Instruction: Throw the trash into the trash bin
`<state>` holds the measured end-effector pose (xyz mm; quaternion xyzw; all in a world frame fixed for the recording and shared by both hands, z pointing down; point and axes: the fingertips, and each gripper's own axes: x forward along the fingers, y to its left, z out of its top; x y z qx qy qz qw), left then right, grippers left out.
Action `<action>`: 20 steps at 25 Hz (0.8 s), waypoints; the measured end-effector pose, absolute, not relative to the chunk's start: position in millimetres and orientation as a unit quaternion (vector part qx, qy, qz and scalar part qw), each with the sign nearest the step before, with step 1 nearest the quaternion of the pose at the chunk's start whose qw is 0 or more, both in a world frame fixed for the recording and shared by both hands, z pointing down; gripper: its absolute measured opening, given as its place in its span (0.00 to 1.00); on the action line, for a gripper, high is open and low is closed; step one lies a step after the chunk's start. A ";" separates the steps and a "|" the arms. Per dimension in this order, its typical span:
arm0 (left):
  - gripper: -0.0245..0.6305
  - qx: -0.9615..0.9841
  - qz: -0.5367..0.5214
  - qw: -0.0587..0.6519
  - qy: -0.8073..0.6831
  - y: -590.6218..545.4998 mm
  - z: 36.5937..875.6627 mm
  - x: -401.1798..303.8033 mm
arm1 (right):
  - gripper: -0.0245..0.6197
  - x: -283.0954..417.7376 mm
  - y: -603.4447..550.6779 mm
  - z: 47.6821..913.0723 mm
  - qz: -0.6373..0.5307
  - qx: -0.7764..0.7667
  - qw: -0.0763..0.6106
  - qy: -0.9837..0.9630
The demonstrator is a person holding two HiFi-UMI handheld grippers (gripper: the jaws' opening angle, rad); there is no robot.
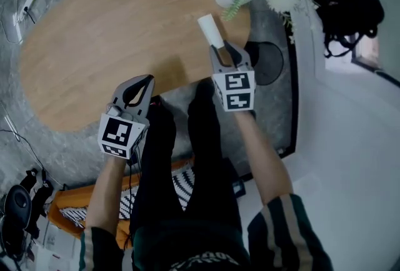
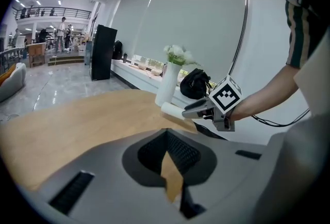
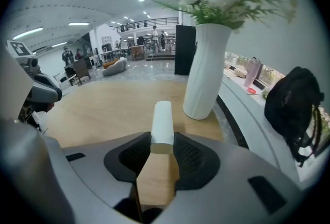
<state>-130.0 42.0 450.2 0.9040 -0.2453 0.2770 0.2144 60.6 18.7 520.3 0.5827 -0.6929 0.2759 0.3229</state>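
Right gripper view shows the right gripper (image 3: 162, 146) clamped on a white paper tube (image 3: 163, 122), evidently for binning; the left gripper (image 1: 147, 80) is closed and empty.

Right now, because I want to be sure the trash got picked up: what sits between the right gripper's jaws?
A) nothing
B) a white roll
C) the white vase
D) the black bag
B: in the right gripper view, the right gripper is clamped on the white roll, which sticks out past the jaw tips above the table. The white vase stands apart on the table beyond it.
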 end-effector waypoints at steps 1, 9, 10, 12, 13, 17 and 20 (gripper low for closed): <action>0.04 0.906 0.279 0.211 -0.237 43.4 450.3 -120.4 | 0.25 71.2 24.6 520.6 0.279 0.590 0.320 -0.687; 0.04 0.920 0.291 0.195 -0.176 56.8 448.9 -45.2 | 0.25 148.6 73.8 521.9 0.308 0.640 0.300 -0.637; 0.04 0.921 0.293 0.193 -0.169 59.1 449.3 -36.2 | 0.25 156.9 79.8 522.4 0.311 0.645 0.298 -0.632; 0.04 0.923 0.295 0.191 -0.157 63.6 449.8 -19.0 | 0.25 172.8 91.8 523.9 0.319 0.653 0.294 -0.621; 0.04 0.924 0.296 0.190 -0.152 65.8 449.8 -10.5 | 0.25 180.3 97.7 524.8 0.322 0.656 0.292 -0.617; 0.04 0.926 0.301 0.185 -0.132 73.0 449.4 21.4 | 0.25 205.4 116.5 529.5 0.333 0.665 0.287 -0.604; 0.04 0.927 0.306 0.183 -0.121 77.2 452.7 41.2 | 0.25 228.2 131.4 542.1 0.336 0.673 0.292 -0.590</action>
